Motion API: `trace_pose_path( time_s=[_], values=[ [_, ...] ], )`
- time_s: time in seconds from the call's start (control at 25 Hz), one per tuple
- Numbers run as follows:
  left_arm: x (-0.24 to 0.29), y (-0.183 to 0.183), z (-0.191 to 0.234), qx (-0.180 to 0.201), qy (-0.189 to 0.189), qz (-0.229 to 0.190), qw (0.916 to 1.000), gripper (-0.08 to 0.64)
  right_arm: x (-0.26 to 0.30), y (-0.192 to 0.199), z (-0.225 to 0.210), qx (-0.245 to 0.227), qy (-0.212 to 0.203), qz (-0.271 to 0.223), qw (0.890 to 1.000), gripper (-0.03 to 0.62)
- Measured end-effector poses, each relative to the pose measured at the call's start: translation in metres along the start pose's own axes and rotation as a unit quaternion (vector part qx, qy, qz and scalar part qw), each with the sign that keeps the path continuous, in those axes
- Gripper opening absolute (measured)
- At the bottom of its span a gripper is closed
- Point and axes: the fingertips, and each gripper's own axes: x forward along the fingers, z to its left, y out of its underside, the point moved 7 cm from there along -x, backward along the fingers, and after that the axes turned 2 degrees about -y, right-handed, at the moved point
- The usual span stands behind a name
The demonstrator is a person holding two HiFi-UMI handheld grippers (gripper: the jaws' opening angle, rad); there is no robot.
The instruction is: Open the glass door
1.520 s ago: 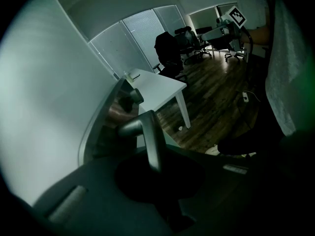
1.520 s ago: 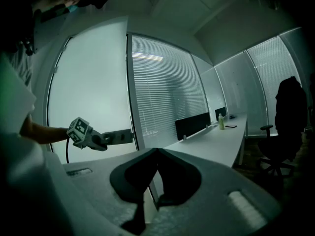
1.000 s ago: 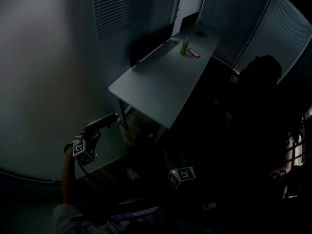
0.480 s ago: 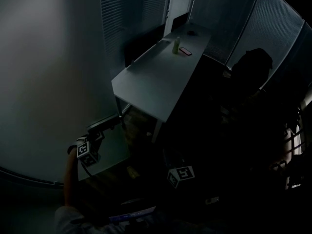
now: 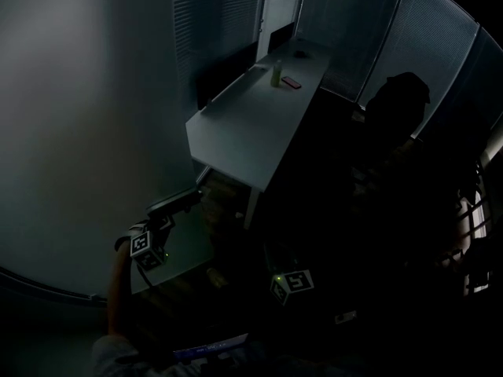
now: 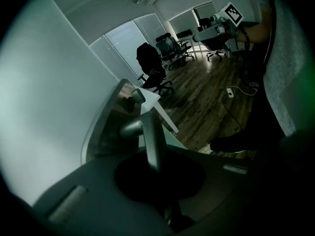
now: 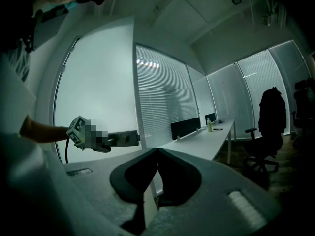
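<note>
The frosted glass door (image 5: 78,132) fills the left of the head view. My left gripper (image 5: 189,199) reaches to its grey metal bar handle (image 6: 147,132) and is shut on it; the bar runs up out of the closed jaws. In the right gripper view the left gripper (image 7: 123,139) stretches out in front of the pale pane (image 7: 93,82). My right gripper (image 7: 156,154) is shut with nothing between its jaws and hangs apart from the door, pointing across the room. Only its marker cube (image 5: 292,283) shows in the dark head view.
A long white desk (image 5: 251,116) runs away from the door, with a green bottle (image 5: 276,74) and a red phone (image 5: 291,82) at its far end. A dark office chair (image 7: 268,127) stands to the right. Slatted blinds (image 5: 220,14) line the far walls.
My left gripper has shifted right and slightly down in the head view, still shut on the handle. The desk has slid toward the top of the picture. The right gripper's cube stays at nearly the same spot.
</note>
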Motion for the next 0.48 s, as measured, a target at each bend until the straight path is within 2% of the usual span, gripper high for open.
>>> trace_pose_path(
  time_s=[0.48],
  values=[
    [-0.011,-0.008,-0.024,0.021,-0.002,-0.010,0.9997,0.002,-0.032,0.001,0.013,-0.005,0.007,-0.013,1.000,0.003]
  ],
)
